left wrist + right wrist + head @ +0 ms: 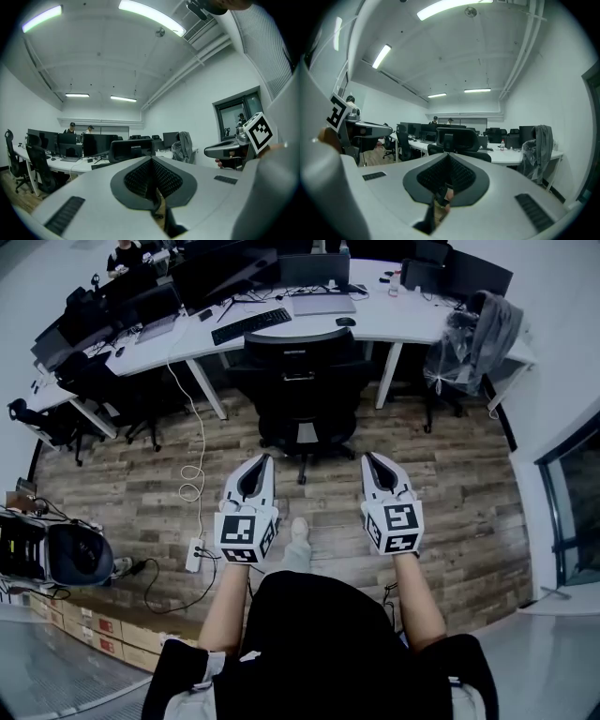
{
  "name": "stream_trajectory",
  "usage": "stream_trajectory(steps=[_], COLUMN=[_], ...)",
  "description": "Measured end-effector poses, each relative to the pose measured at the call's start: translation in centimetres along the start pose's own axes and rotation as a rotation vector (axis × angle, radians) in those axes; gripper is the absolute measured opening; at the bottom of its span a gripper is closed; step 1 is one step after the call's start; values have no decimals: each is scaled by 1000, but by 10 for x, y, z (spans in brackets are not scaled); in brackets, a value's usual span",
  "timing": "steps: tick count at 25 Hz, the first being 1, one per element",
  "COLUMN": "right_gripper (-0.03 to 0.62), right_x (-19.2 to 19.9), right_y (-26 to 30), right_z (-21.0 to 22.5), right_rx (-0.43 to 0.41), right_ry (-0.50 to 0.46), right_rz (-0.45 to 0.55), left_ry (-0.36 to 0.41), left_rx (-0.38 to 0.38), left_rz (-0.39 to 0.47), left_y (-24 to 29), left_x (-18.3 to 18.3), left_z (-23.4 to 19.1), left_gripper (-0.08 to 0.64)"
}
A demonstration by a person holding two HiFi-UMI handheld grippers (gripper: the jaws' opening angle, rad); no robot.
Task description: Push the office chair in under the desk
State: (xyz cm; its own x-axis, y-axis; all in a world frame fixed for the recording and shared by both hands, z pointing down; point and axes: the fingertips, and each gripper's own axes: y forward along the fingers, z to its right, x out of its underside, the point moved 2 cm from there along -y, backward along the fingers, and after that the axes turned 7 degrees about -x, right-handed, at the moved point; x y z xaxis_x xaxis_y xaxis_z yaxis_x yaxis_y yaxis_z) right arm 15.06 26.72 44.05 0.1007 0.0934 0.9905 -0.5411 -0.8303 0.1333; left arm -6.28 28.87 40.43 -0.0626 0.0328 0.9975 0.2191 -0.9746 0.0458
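Both tongs are clenched on nothing. The left gripper and right gripper sit side by side mid-frame, well short of the office chair. It stands upper centre, back towards us, not yet tucked under the desk. Closed tips probably make blunt pushers.

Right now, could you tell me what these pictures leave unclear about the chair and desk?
- Office chair seat: head view, hidden by its own backrest, so its depth under the desk is unclear.
- Its base: gripper views, blocked by the left gripper and right gripper bodies.
- Small items on the desk: head view, too small to identify.
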Motion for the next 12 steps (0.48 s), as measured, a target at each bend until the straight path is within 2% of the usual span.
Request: stream_trajectory(steps=[12], right_gripper=[25], right_x=[-10], right_y=[82], right_z=[27], right_rx=[-18], right_ry=[-46], right_rz=[-15], left_ry=[-25], left_rx=[-17], left_rz=[0], left_y=[78], left_x=[4], left_z=[-39], left_gripper=[15])
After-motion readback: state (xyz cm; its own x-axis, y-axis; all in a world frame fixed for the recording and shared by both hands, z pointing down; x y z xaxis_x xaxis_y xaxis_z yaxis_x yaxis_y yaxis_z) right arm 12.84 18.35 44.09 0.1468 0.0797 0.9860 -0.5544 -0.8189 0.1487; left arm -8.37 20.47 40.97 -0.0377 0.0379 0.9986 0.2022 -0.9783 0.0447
